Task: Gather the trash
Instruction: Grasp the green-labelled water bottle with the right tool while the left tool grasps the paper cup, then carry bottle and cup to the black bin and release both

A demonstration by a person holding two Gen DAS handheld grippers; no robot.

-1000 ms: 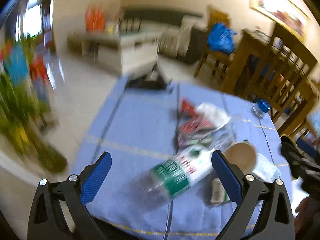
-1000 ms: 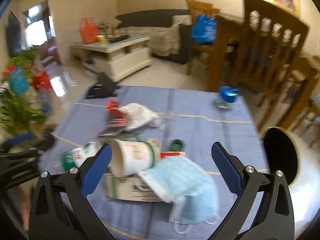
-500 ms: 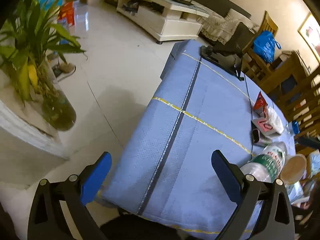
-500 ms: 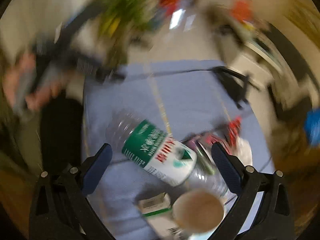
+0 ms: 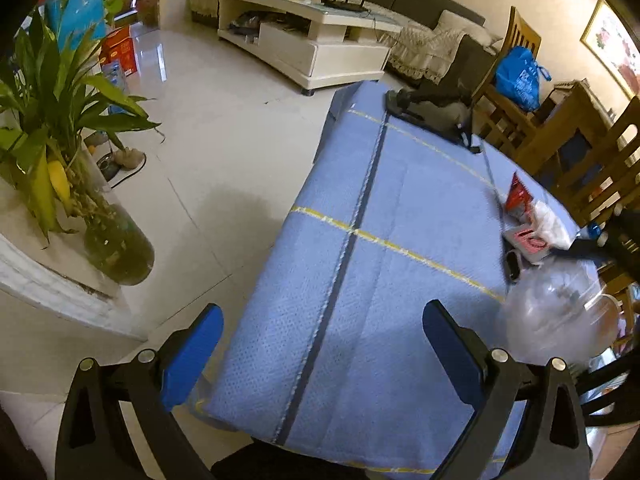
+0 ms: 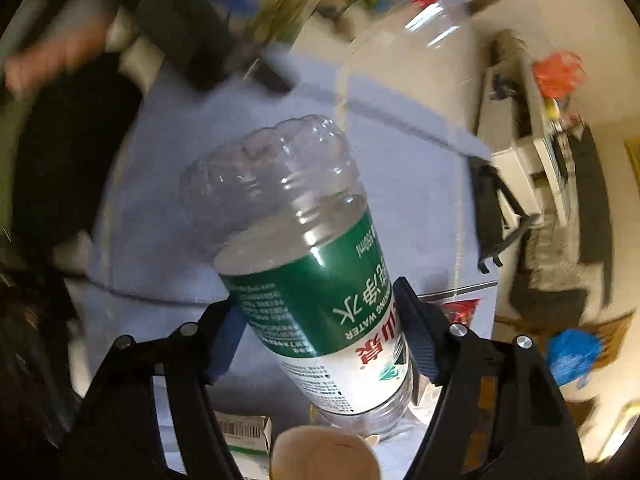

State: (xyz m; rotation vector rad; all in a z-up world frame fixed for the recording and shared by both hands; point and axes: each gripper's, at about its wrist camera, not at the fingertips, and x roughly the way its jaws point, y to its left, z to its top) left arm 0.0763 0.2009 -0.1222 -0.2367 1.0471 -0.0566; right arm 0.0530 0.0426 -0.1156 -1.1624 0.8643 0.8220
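A clear plastic water bottle with a green and white label lies between the blue pads of my right gripper. Its jaws are closing, and both pads touch the label. The bottle's base tilts up and away from the camera. In the left wrist view the same bottle shows as a blur at the right edge. My left gripper is open over the near left corner of the blue tablecloth, with nothing between its fingers. A paper cup and a small carton lie just under the bottle.
A red wrapper and white plastic lie further along the cloth. A black stand sits at the far end. Wooden chairs stand to the right. Left of the table are tiled floor and a plant in a glass vase.
My right gripper has rolled, come down over the bottle, and its jaws have narrowed onto the label. My left gripper swung left to the table corner, then held still.
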